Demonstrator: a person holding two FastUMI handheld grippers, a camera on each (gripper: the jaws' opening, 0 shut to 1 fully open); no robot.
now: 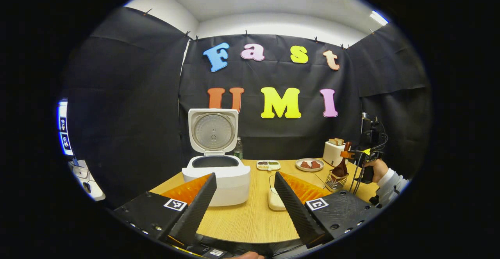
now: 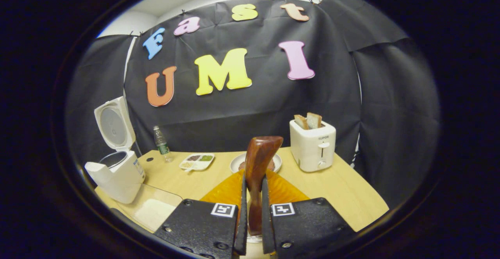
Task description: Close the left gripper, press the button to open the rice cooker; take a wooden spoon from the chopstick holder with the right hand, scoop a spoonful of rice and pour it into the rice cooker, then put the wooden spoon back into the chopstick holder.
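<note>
The white rice cooker [image 1: 216, 177] [image 2: 117, 173] stands at the table's left with its lid [image 1: 213, 130] raised and the pot uncovered. My left gripper [image 1: 244, 200] hangs open in front of it, holding nothing. A clear box of rice [image 1: 275, 200] [image 2: 150, 208] lies just right of the cooker. The wire chopstick holder [image 1: 336, 181] stands at the right with the brown wooden spoon [image 1: 340, 168] [image 2: 258, 169] upright in it. My right gripper [image 2: 253, 184] [image 1: 357, 155], held by a hand [image 1: 377, 171], is shut on the spoon's stem.
A white toaster [image 1: 333, 152] [image 2: 312, 143] with bread stands at the back right. Beside it are a plate of food [image 1: 309, 164] [image 2: 276, 159], a small divided tray [image 1: 268, 165] [image 2: 197, 161] and a bottle [image 1: 238, 148] [image 2: 161, 142]. The wooden table [image 1: 250, 220] ends close in front.
</note>
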